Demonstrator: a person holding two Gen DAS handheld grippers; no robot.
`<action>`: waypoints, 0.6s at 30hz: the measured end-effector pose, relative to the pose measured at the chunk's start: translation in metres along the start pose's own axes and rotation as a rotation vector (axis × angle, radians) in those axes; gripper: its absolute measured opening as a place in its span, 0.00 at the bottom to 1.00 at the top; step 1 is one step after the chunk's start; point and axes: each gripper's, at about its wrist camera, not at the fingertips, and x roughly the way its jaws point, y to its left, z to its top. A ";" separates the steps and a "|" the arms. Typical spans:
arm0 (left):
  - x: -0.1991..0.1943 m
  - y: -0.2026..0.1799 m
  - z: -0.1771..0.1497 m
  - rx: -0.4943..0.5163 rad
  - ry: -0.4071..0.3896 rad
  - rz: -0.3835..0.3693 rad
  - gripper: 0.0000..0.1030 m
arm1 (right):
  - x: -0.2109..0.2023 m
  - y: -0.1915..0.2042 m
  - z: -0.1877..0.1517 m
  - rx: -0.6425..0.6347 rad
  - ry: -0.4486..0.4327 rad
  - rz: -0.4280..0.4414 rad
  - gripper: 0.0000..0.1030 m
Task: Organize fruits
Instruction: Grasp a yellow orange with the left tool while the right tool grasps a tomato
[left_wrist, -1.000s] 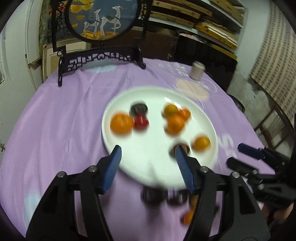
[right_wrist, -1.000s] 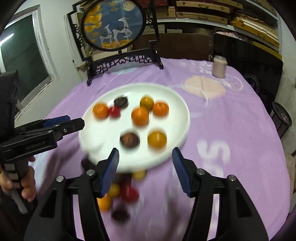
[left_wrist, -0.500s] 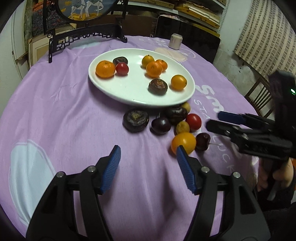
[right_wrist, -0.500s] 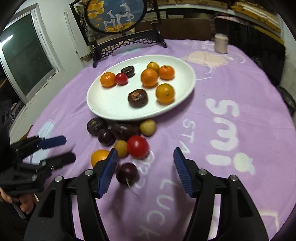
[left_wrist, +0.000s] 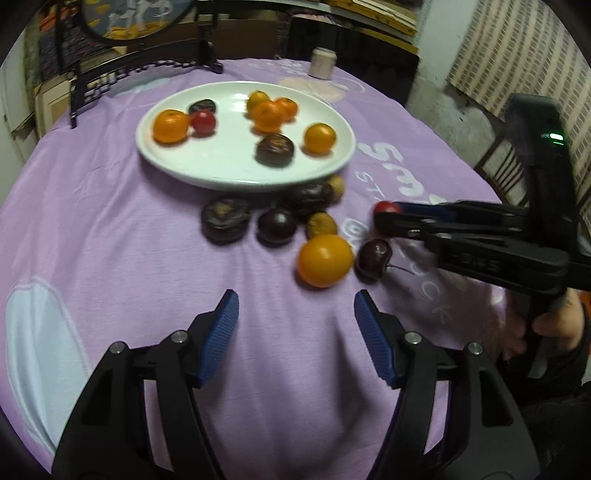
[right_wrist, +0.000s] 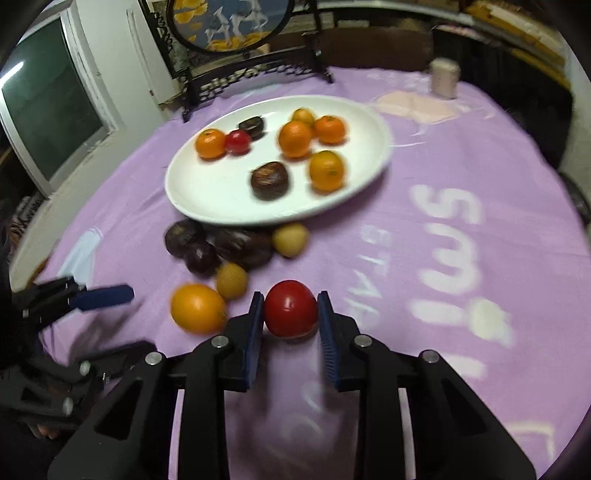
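Observation:
A white plate (left_wrist: 221, 166) (right_wrist: 207, 199) on the purple tablecloth holds several oranges, a small red tomato and dark fruits. Loose fruits lie in front of it: dark passion fruits (left_wrist: 224, 218), small yellow-brown fruits (right_wrist: 231, 280), an orange (left_wrist: 324, 260) (right_wrist: 198, 307) and a dark cherry (left_wrist: 373, 257). My right gripper (right_wrist: 290, 314) is shut on a red tomato (right_wrist: 290, 313), also showing in the left wrist view (left_wrist: 384, 206). My left gripper (left_wrist: 295, 314) is open and empty, just short of the orange.
A round painted screen on a black stand (right_wrist: 236, 26) is at the table's far edge. A small pale jar (right_wrist: 445, 77) stands at the far right. A window (right_wrist: 48, 122) is to the left; a wooden chair (left_wrist: 495, 162) is beyond the table's right edge.
My right gripper moved forward and closed on the red tomato. My left gripper stayed open and drew a little closer to the loose fruits.

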 end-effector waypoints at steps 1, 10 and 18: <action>0.003 -0.002 0.000 0.005 0.008 0.001 0.65 | -0.006 -0.004 -0.005 0.002 -0.002 -0.016 0.29; 0.037 -0.015 0.014 0.044 0.046 0.044 0.63 | -0.012 -0.030 -0.041 0.067 0.032 0.031 0.29; 0.040 -0.019 0.018 0.049 0.028 0.010 0.39 | -0.006 -0.020 -0.041 0.012 0.013 -0.005 0.29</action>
